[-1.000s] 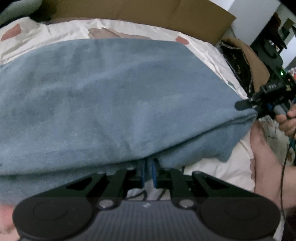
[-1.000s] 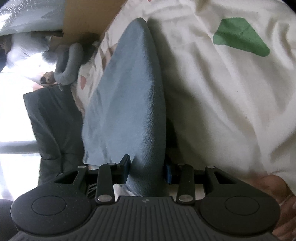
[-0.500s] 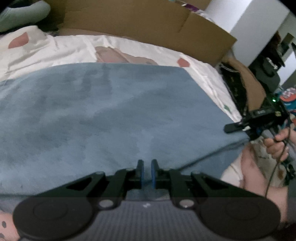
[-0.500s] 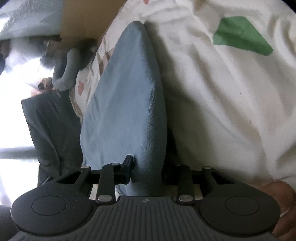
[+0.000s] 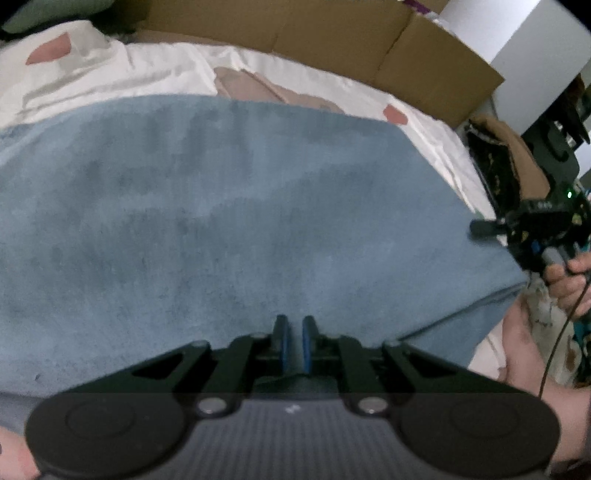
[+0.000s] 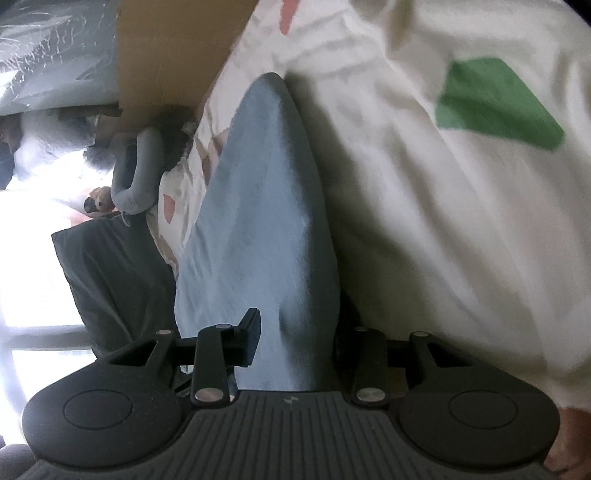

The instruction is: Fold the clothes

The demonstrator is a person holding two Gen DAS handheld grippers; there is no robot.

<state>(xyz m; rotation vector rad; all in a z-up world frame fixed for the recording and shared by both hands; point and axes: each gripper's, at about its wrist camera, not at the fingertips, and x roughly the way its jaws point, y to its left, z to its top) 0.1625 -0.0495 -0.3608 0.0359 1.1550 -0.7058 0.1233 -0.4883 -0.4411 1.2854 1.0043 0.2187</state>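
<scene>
A blue cloth [image 5: 236,229] was gripped by both the left gripper [image 5: 294,341] and right gripper [image 6: 295,332] over a bedsheet [image 6: 424,221]; a cardboard box [image 5: 332,33] was seen behind.

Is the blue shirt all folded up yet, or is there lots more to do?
Not yet. The blue garment already looks doubled over on the white sheet. In hand: the left hand-held gripper pinches its near edge and the right hand-held gripper grips a bunched end. Left: laying it flat and more folds, probably.
</scene>
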